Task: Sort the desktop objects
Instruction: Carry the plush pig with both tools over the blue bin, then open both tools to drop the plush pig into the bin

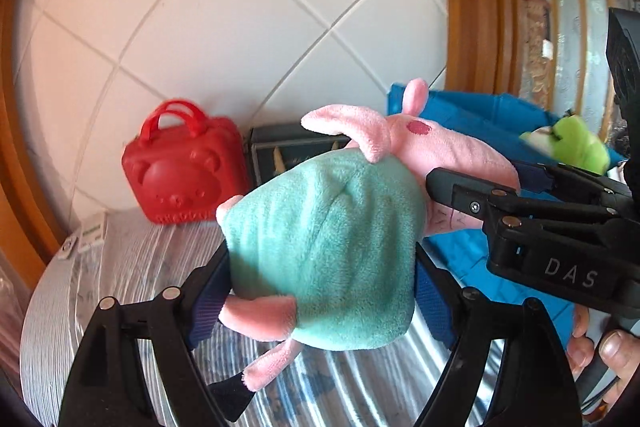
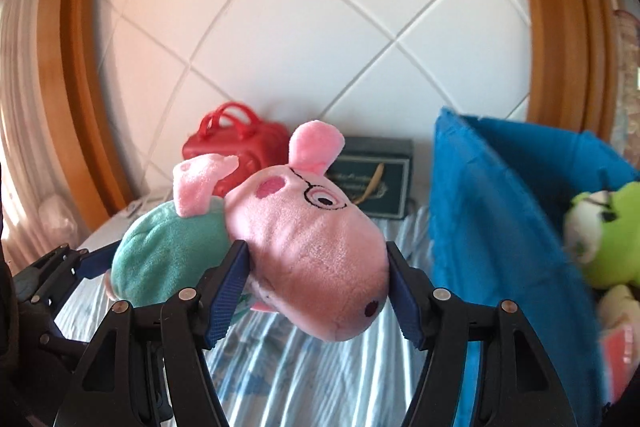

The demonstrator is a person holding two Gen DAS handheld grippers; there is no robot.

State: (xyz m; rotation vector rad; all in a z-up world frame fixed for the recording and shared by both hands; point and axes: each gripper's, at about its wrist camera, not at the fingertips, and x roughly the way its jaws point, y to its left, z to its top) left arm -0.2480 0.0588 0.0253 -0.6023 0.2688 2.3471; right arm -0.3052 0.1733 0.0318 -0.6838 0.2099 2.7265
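Observation:
A pink pig plush toy (image 1: 332, 239) with a teal body hangs in the air above the striped tabletop (image 1: 128, 267), carried by both grippers. My left gripper (image 1: 320, 291) is shut on its teal body. My right gripper (image 2: 318, 279) is shut on its pink head (image 2: 316, 255), and it shows from the side in the left wrist view (image 1: 472, 183). A blue fabric bin (image 2: 500, 219) stands to the right, with a green plush frog (image 2: 608, 239) inside it.
A red bear-faced handbag (image 1: 184, 171) and a dark green box (image 2: 376, 183) stand at the back against the white quilted wall. A small white item (image 1: 92, 231) lies at the table's left edge. A person's fingers (image 1: 608, 351) show at lower right.

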